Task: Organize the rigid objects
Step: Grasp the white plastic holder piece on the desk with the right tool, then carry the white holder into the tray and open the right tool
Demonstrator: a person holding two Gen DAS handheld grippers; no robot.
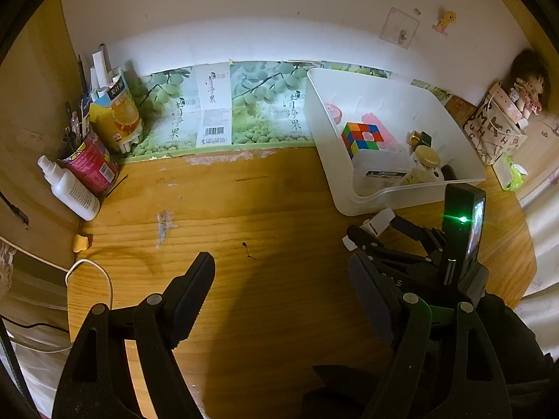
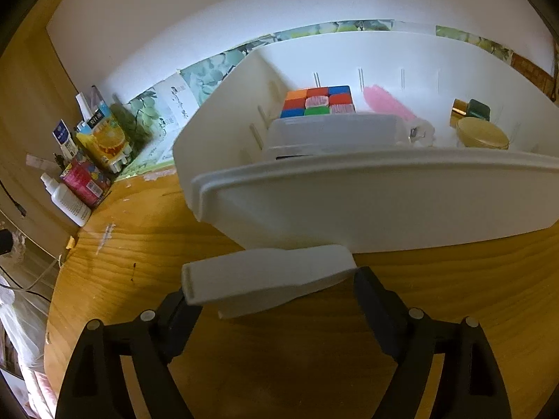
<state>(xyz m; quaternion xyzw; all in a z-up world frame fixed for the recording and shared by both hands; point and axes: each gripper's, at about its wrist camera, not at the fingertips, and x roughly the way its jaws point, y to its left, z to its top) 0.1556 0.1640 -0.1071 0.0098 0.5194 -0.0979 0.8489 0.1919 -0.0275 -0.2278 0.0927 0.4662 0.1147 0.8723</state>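
Observation:
A white bin (image 1: 384,197) (image 2: 349,166) stands at the back right of the wooden desk. It holds a colour cube (image 1: 361,136) (image 2: 316,101), a clear lidded box (image 1: 380,167) (image 2: 332,129), a pink item (image 2: 387,101), a gold-lidded jar (image 1: 426,155) (image 2: 482,132) and a green bottle (image 2: 471,108). A white stapler-like object (image 2: 269,276) (image 1: 379,221) lies crosswise just in front of the bin, between the tips of my right gripper (image 2: 272,286) (image 1: 377,234), whose jaws stand wide around it. My left gripper (image 1: 279,262) is open and empty over bare wood, left of the bin.
At the back left corner stand a white spray bottle (image 1: 73,192), a red can of pens (image 1: 91,167) and a juice carton (image 1: 117,115). A white cable (image 1: 91,272) loops over the left desk edge. A patterned bag (image 1: 492,129) sits right of the bin.

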